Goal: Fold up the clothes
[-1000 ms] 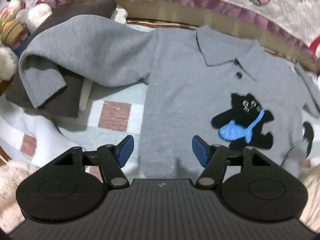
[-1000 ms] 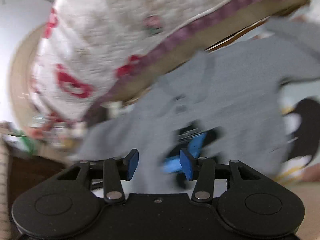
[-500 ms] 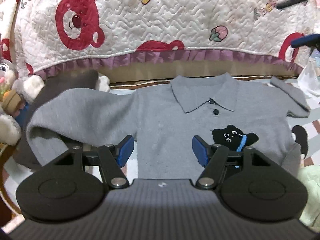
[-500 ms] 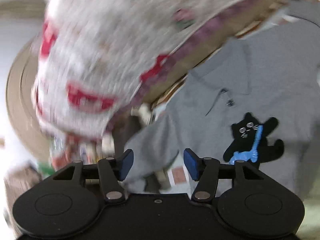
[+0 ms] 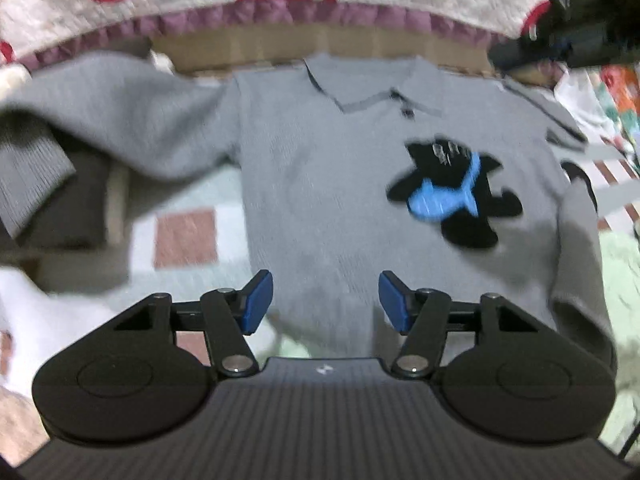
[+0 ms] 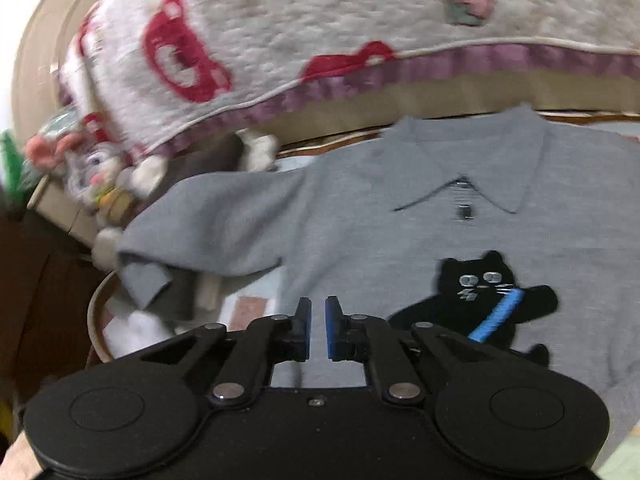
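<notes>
Matt grey knit sweater (image 5: 320, 184)

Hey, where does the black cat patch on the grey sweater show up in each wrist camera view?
Left wrist view: the black cat patch sits right of centre on the grey sweater, above the right fingertip, blurred.
Right wrist view: the cat patch sits lower right, just above the gripper body.
Shared landmark: the sweater's collar, up and left of the cat in both views.
</notes>
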Available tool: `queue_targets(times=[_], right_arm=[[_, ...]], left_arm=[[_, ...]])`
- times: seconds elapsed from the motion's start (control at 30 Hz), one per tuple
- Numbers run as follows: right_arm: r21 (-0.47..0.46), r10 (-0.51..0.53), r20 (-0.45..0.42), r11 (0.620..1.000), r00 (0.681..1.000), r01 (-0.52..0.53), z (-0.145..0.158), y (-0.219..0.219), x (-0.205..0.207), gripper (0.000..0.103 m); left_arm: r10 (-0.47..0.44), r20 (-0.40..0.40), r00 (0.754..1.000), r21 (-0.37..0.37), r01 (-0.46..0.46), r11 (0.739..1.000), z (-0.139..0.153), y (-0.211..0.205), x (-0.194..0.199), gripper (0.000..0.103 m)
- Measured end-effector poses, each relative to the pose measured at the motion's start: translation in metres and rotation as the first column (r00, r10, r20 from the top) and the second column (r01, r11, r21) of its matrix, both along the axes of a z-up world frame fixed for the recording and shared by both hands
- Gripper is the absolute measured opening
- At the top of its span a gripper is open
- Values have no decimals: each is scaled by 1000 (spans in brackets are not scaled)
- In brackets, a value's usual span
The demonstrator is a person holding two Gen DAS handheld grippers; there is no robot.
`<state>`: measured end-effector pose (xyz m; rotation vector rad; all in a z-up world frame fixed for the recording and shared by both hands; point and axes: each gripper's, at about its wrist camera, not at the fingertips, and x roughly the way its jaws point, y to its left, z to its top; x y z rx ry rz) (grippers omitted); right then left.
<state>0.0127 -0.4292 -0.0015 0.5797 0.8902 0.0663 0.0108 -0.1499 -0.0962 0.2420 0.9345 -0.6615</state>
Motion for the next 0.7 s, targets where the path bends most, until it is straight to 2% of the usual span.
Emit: queue_targets(times=[0.07, 0.13, 0.27, 0.33, 0.4, 0.47, 0.57, 0.6, 0.67, 0.7], right_arm=[[25, 67, 16, 997, 998, -67, 28, 13, 5, 10], [4, 135, 91, 991, 987, -136, 79, 27, 4, 10], [206, 147, 194, 961, 970, -186, 201, 9, -13, 11], [290, 112, 202, 942, 973, -169, 254, -14, -24, 11], [298, 51, 225, 947, 973, -119, 314, -43, -41, 14], [179, 3, 271, 982, 962, -53, 372, -70, -63, 14], [119, -99, 327, 991, 940, 63, 427, -121, -109, 14], [132, -125, 348, 988, 929, 84, 438, -142, -123, 14], [156, -193, 382, 977, 904, 142, 446, -186, -156, 14], [176, -220, 394, 971, 892, 162, 440, -206, -168, 14]], left_arm=[[30, -12, 999, -1, -30, 1000, 0, 6, 3, 57], [59, -25, 998, -2, -59, 998, 0, 13, 7, 57], [110, 10, 994, 20, -110, 994, 21, 24, 17, 57], [135, 32, 990, 28, -135, 990, 37, 31, 21, 57], [169, 66, 983, 25, -171, 985, 55, 37, 26, 57], [197, 109, 974, 2, -198, 980, 78, 44, 31, 57], [218, 216, 952, -47, -213, 976, 131, 57, 36, 57], [218, 248, 944, -54, -211, 976, 148, 60, 39, 57], [200, 290, 936, -70, -188, 980, 177, 62, 43, 57], [190, 309, 932, -78, -175, 982, 192, 62, 44, 58]])
